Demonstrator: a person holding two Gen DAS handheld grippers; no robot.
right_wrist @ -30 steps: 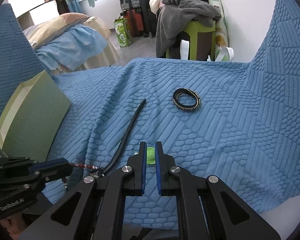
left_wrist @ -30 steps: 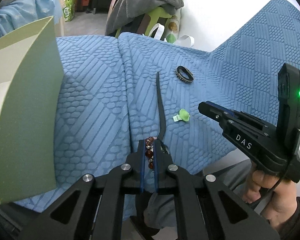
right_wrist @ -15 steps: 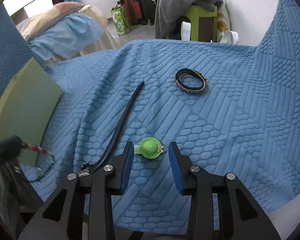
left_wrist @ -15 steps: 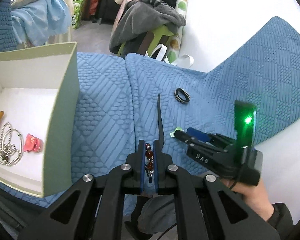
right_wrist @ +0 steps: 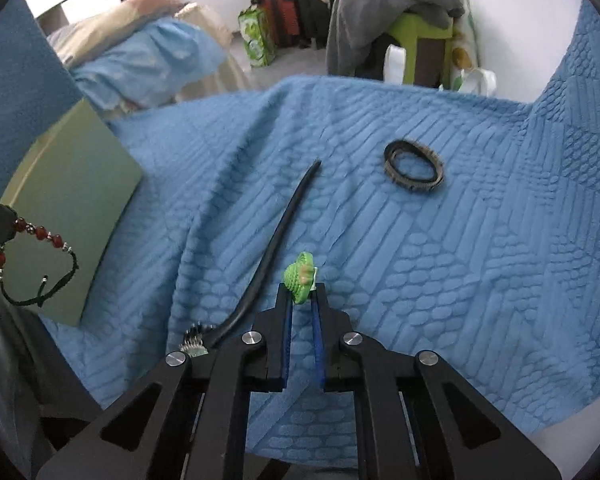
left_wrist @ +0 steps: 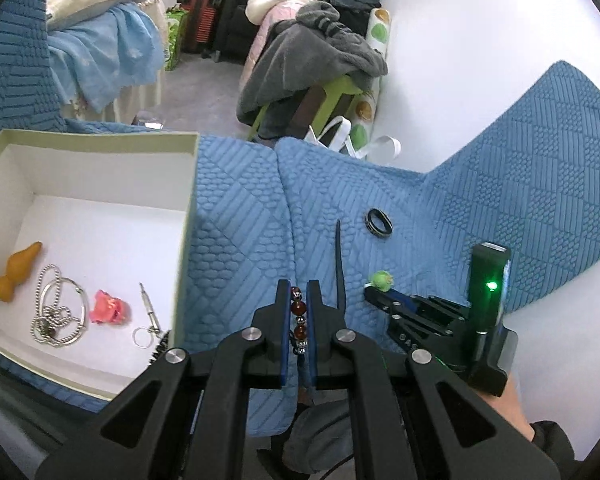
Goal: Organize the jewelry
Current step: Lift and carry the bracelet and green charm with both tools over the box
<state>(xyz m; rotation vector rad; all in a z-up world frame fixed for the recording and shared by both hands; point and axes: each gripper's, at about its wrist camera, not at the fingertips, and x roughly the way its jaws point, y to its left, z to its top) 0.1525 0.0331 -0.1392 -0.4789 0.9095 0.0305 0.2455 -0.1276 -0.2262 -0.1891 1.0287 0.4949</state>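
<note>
My left gripper [left_wrist: 299, 292] is clamped on the beaded bracelet [left_wrist: 299, 317], its red beads pinched between the 2 fingers and its dark cord dangling free. The open box [left_wrist: 188, 216] sits just left of those fingers, holding a silver chain [left_wrist: 58, 312], a pink piece [left_wrist: 109, 307] and an orange piece [left_wrist: 17, 272]. My right gripper [right_wrist: 301, 292] pinches the small green hat charm [right_wrist: 300, 276] at its fingertips. A black strap [right_wrist: 276, 248] lies on the blue quilt [right_wrist: 480, 280] just left of it, and a dark ring [right_wrist: 414, 167] rests ahead to its right, well apart.
</note>
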